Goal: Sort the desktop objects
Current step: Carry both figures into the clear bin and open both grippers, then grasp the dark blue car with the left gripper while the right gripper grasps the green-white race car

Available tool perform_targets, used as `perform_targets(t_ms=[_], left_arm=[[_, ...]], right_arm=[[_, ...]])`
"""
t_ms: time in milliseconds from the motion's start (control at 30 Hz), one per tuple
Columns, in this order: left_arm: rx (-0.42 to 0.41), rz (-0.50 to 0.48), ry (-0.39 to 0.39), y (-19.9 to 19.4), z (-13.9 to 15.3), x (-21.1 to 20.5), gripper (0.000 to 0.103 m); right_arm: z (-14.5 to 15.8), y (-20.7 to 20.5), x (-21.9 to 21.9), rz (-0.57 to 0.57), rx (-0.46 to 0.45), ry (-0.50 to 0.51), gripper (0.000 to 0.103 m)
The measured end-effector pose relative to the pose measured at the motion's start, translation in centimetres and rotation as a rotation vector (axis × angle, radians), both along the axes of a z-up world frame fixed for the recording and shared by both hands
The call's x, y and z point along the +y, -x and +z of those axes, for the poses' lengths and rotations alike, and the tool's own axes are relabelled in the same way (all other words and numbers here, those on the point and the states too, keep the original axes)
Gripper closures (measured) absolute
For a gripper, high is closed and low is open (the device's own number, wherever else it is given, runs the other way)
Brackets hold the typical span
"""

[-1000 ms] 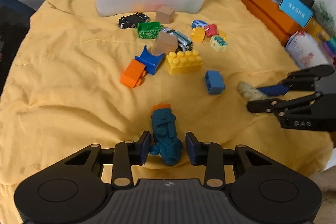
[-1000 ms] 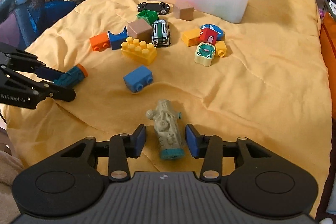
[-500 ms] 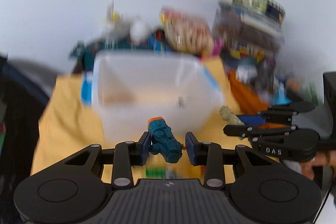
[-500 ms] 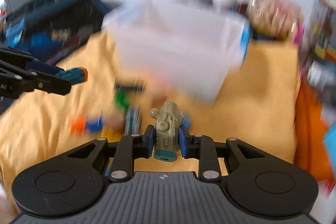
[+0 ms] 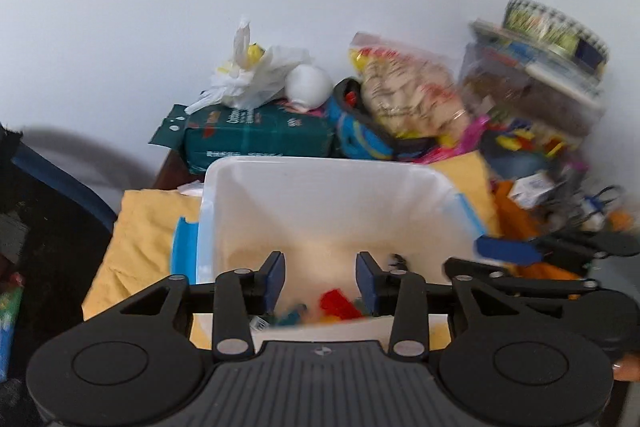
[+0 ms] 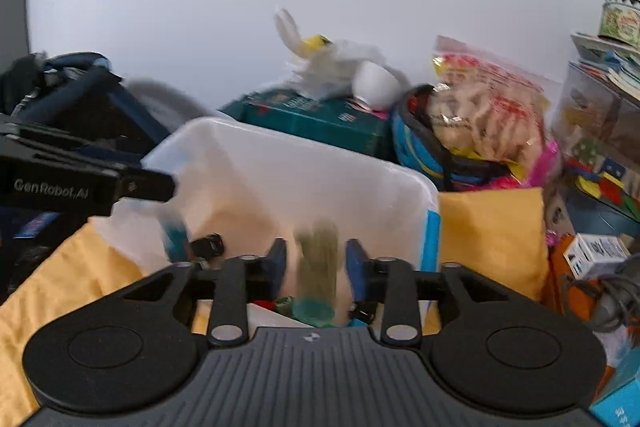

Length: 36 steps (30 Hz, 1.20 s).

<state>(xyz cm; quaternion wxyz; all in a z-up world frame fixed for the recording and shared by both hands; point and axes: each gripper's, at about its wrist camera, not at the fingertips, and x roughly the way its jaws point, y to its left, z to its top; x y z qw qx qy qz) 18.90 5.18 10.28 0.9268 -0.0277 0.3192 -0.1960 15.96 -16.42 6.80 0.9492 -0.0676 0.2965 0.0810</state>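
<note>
Both grippers are above the translucent white bin [image 5: 320,171], which also shows in the right wrist view [image 6: 304,155]. My left gripper [image 5: 320,281] is open and empty over the bin's near side. Blurred teal [image 5: 292,317] and red toys [image 5: 338,305] lie in the bin below it. My right gripper [image 6: 316,267] is open; the khaki toy train [image 6: 318,267] is a vertical blur between its pads, loose and dropping. The teal toy train [image 6: 176,235] is a blur falling inside the bin under the left gripper's fingers [image 6: 148,183]. The right gripper's fingers [image 5: 508,251] show at right.
The bin stands on a yellow cloth [image 6: 492,227]. Behind it are a green box [image 5: 260,135], a white plastic bag [image 5: 256,75], a snack bag [image 5: 412,87] and stacked clutter [image 5: 536,75] against a white wall. A dark bag [image 6: 72,95] is at the left.
Both grippers moved over the bin and opened. The teal train has left the left gripper and the khaki train has come loose from the right one; both are falling into the bin.
</note>
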Motion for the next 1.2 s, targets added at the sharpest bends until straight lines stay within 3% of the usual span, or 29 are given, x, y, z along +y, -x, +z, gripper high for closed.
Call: perform_targets(t_ms=[133, 300, 433, 533, 800, 1033, 1200], left_arm=[[-0.026, 0.042, 0.013, 4.4, -0.6, 2.5, 0.046], [0.053, 0.032, -0.06, 10.2, -4.8, 3.7, 0.042], [0.183, 0.012, -0.126, 12.9, -9.4, 3.1, 0.042], [0.251, -0.009, -0.116, 14.3, -11.4, 2.6, 0.042], [0.305, -0.055, -0.13, 15.8, -13.3, 1.8, 0.042], [0.299, -0.042, -0.114, 15.5, -13.2, 1.9, 0.042], [0.288, -0.04, -0.114, 15.4, -13.0, 1.8, 0.042]], right_arm=[[0.3, 2.8, -1.1, 0.028, -0.014, -0.045, 0.063], [-1.2, 6.9, -2.2, 0.031, -0.02, -0.048, 0.062], [-5.6, 8.4, -2.7, 0.032, 0.142, -0.09, 0.062], [-8.3, 9.8, -2.0, 0.059, 0.238, -0.081, 0.062], [-12.3, 11.9, 0.0, 0.126, 0.376, -0.027, 0.062], [-10.0, 10.9, 0.0, 0.137, 0.254, -0.038, 0.062], [-9.9, 8.3, 1.6, 0.194, 0.237, -0.008, 0.066]])
